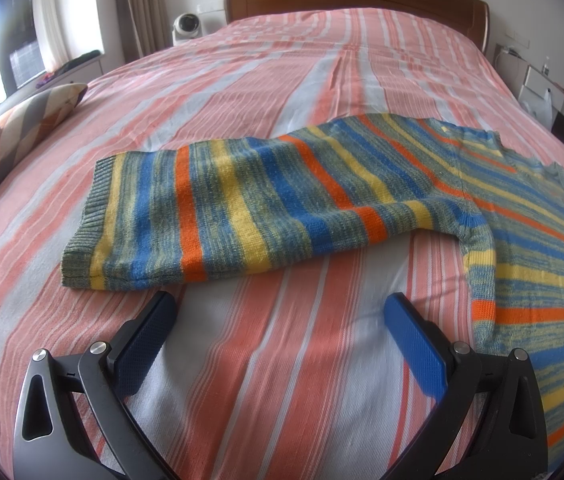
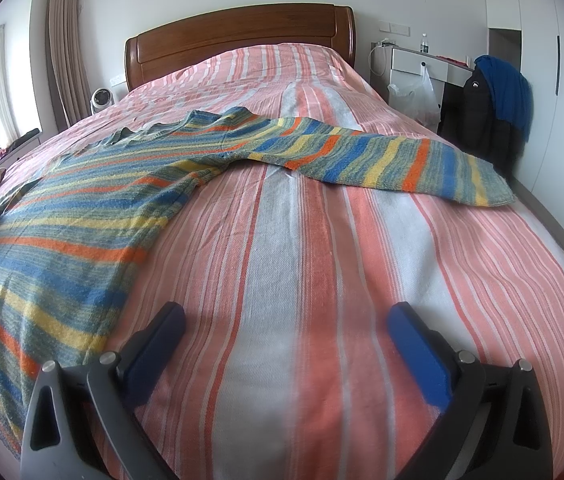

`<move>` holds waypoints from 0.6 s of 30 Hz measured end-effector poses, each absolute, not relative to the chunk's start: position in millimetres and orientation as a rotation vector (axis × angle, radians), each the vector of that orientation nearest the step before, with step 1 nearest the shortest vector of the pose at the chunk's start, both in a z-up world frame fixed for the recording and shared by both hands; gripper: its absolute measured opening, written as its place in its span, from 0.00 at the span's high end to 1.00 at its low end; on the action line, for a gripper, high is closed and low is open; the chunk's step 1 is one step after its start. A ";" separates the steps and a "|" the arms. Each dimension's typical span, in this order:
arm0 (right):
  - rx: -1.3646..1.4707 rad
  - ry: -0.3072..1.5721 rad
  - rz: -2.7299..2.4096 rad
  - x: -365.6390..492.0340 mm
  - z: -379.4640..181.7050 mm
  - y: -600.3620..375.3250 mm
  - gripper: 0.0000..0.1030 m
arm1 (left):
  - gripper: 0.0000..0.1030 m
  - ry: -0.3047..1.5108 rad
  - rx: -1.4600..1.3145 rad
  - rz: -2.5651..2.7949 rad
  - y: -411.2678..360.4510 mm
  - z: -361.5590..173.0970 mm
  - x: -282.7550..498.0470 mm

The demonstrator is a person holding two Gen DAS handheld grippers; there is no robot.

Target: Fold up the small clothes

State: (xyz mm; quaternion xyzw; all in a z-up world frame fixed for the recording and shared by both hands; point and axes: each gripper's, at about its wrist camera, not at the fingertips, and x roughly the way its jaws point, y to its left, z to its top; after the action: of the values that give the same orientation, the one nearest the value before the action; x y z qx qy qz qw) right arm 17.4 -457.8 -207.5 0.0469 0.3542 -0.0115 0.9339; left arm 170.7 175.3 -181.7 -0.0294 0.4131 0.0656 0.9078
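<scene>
Striped sweater (image 1: 266, 208) flat (jaws apart) on bed (image 1: 282, 80)

Sweater (image 1: 242, 208) body cut off at right frame edge in left wrist view; hem cut off at left edge in right wrist view (image 2: 42, 248).

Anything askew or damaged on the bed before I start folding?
Nothing stands out. The striped knit sweater lies flat on the pink striped bedspread, sleeves spread out. Both the left tool and right tool are open, holding nothing.
</scene>
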 end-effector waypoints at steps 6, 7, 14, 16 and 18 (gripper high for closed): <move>0.095 0.723 -0.023 17.4 -207.8 -457.4 0.02 | 0.00 0.852 -0.060 0.136 175.5 -181.9 170.3; 0.095 0.723 -0.024 17.0 -207.8 -457.0 0.02 | 0.00 0.852 -0.060 0.136 175.1 -181.9 171.0; 0.095 0.723 -0.024 16.6 -207.9 -456.6 0.02 | 0.00 0.852 -0.060 0.136 175.5 -182.0 170.4; 0.095 0.722 -0.024 16.5 -207.9 -456.5 0.02 | 0.00 0.852 -0.060 0.136 175.0 -181.9 171.1; 0.095 0.722 -0.024 16.8 -207.9 -456.7 0.02 | 0.00 0.852 -0.060 0.136 175.4 -182.0 170.4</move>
State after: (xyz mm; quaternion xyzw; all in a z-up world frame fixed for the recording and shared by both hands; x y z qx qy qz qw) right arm 16.8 -456.7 -207.9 0.0466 0.3532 -0.0119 0.9343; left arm 170.4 175.4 -182.0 -0.0293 0.4129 0.0657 0.9079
